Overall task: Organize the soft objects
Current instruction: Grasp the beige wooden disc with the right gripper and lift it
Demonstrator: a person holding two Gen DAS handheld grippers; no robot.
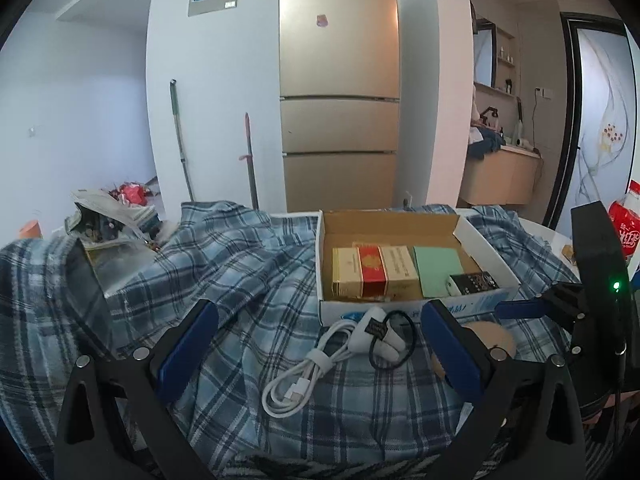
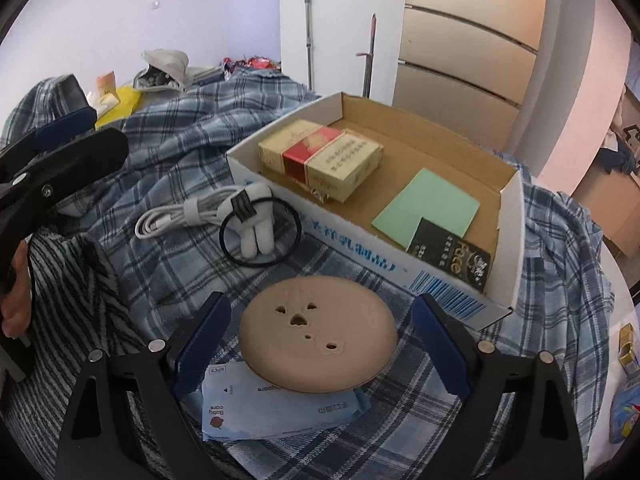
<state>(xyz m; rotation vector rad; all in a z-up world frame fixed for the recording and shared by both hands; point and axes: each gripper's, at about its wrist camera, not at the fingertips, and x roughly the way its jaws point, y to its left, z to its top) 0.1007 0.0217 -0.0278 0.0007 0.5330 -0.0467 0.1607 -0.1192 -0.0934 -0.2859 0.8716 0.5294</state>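
Both wrist views near, angled down, sharing cardboard box (image 1: 404,304) (image 2: 372,256)

Blue-and-white plaid woven cloth (image 2: 192,152): soft, matt, creased. Open white cardboard box (image 2: 360,252): printed smooth outside, raw brown corrugated board inside. Tan round foam-like pad (image 2: 320,340): matt, finely textured, pierced by small holes. Pale blue wet-wipe packet (image 2: 276,412): thin plastic film, slight sheen. White coiled cable (image 1: 296,376): smooth plastic sheath. Black ring-shaped hair tie (image 2: 260,232): matt elastic. Right claw (image 2: 320,344): matt black plastic frame, blue ribbed pads (image 2: 438,344). Gold refrigerator front (image 1: 340,80): brushed, satin metallic finish.
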